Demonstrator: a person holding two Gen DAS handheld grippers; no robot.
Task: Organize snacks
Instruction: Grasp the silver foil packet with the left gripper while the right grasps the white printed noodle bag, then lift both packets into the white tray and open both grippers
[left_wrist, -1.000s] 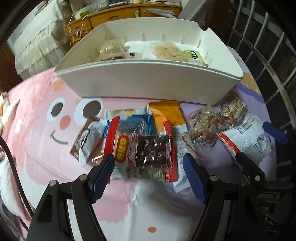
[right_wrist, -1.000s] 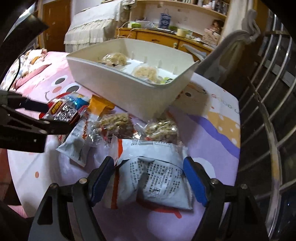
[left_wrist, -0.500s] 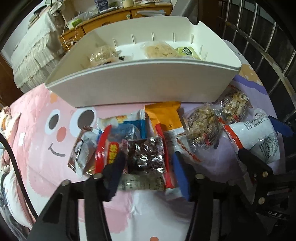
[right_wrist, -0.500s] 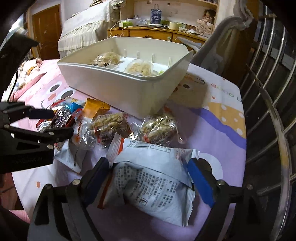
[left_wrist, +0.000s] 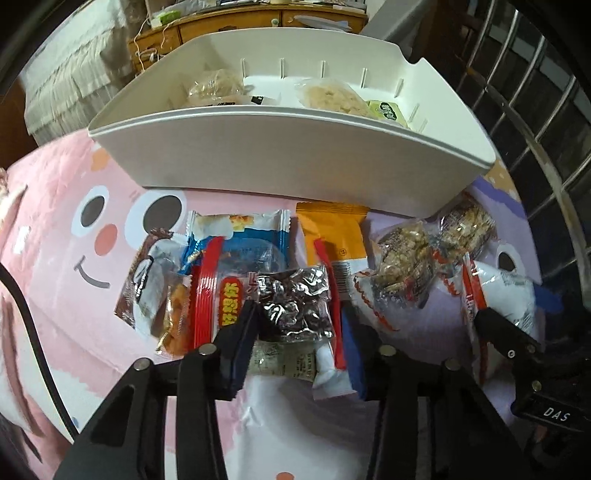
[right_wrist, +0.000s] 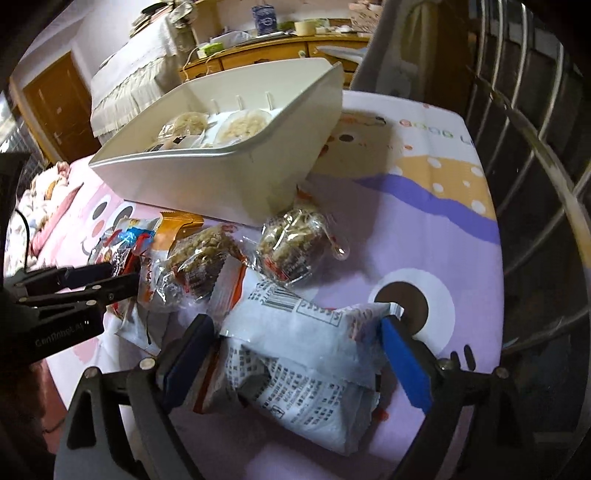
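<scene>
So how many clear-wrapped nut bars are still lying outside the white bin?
2. One nut bar lies right of the orange packet; the other nut bar sits further right, by the white bin corner. More could be hidden under other packets.

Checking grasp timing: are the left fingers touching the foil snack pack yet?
Touching. In the left wrist view the closing left gripper has both fingers against the sides of the foil pack, with no visible gap.

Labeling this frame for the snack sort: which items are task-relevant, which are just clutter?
In the job:
white bin
silver-foil packet between left gripper, jaws closing
white printed bag between right gripper, jaws opening
orange packet
nut bars

Lying about:
wooden dresser
cartoon tablecloth
</scene>
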